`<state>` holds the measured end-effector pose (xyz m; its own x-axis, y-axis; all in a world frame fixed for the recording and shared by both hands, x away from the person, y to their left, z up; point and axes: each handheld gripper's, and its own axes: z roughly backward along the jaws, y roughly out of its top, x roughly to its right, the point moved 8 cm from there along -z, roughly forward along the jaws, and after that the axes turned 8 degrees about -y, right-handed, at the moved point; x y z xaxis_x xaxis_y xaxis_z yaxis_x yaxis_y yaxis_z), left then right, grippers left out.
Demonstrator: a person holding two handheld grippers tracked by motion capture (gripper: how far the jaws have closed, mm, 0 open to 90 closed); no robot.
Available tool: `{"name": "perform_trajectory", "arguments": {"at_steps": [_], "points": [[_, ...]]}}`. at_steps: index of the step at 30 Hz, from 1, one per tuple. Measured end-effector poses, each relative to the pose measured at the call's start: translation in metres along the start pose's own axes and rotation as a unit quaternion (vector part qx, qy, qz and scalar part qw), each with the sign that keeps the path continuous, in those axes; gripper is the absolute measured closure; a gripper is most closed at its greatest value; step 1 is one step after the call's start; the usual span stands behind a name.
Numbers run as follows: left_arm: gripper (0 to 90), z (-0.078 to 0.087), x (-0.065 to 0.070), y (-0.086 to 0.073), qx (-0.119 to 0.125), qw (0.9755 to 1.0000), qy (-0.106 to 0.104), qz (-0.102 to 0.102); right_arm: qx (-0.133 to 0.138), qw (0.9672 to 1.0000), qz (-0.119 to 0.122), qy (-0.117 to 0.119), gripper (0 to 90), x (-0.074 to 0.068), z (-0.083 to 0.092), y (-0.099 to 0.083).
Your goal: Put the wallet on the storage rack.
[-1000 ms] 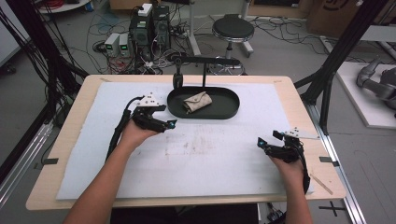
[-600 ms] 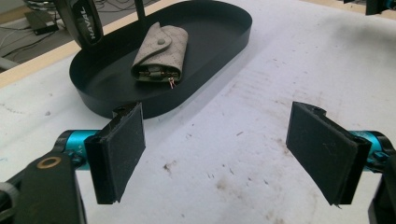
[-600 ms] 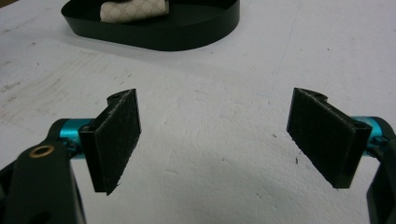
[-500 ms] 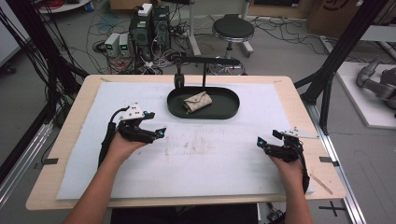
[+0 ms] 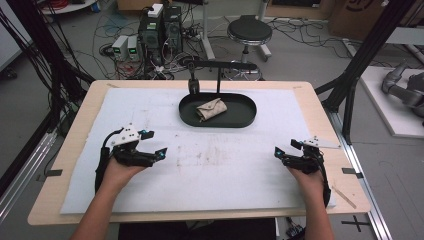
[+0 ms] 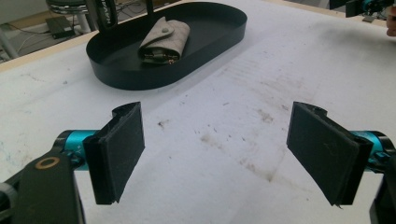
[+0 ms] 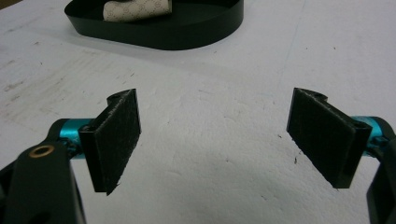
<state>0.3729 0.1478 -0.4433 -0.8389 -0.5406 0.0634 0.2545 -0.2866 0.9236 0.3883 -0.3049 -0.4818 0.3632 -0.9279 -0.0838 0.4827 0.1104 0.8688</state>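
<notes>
Both forearms enter from the near edge, hands low over the white mat (image 5: 225, 170), palms down, each wrapped around its tool. Left gripper (image 5: 155, 145) sits near the mat's left side, jaws spread wide with nothing between them, aimed up and inward at the black oval tray (image 5: 250, 112). Right gripper (image 5: 284, 152) near the mat's right edge, jaws likewise parted and empty, pointing left across the mat. Folded beige pouch (image 5: 210, 109) with a snap lies inside the tray, left of its middle, at the far centre of the mat, well apart from both grippers.
</notes>
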Motion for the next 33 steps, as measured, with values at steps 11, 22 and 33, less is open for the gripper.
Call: {"name": "perform_trajectory", "arguments": {"at_steps": [11,22,33], "points": [[18.8,0.0,-0.01,-0.011,0.006,0.9998,-0.003,0.016,-0.007,0.9999,0.013,-0.006,18.0,0.0,-0.006,-0.001],[18.2,0.001,-0.017,-0.016,0.003,0.9997,0.011,0.021,-0.011,0.9998,0.015,-0.009,18.0,0.0,-0.005,-0.002],[18.2,0.001,-0.018,-0.017,-0.001,0.9997,0.015,0.021,-0.011,0.9998,0.016,-0.007,18.0,-0.001,-0.005,-0.002]]}}
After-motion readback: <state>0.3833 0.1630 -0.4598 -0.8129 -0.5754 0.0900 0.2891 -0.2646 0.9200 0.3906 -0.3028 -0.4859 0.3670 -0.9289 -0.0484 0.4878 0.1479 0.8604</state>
